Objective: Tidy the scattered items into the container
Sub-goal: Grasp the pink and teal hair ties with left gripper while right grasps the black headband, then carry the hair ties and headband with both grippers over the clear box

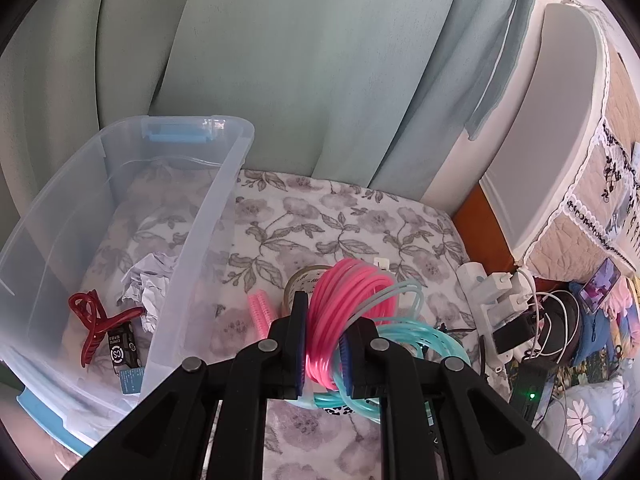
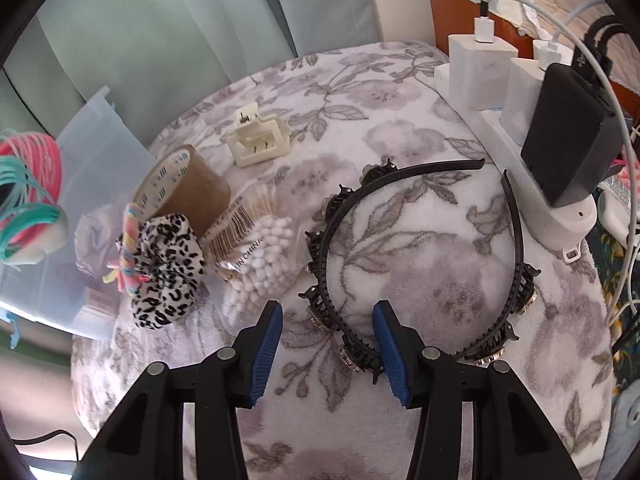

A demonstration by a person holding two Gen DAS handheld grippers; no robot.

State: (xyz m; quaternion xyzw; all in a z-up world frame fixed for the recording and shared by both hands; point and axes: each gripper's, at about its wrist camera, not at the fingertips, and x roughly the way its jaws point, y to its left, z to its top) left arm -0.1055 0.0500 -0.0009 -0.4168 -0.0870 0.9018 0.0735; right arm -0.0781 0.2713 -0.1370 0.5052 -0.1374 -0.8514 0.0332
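Left wrist view shows my left gripper (image 1: 323,344) clamped on a bundle of pink and teal cord loops (image 1: 352,312), held above the floral blanket (image 1: 360,216) just right of the clear plastic container (image 1: 224,200); inside the container I see a red claw clip (image 1: 94,320) and crumpled paper (image 1: 148,284). On the right wrist view my right gripper (image 2: 326,344) stands parted, its jaws straddling the near-left arc of the black toothed headband (image 2: 420,256) without pinching it. Left of the headband lie a bag of cotton swabs (image 2: 264,256), a leopard scrunchie (image 2: 168,268), brown tape (image 2: 188,188) and, farther off, a cream clip (image 2: 258,140)
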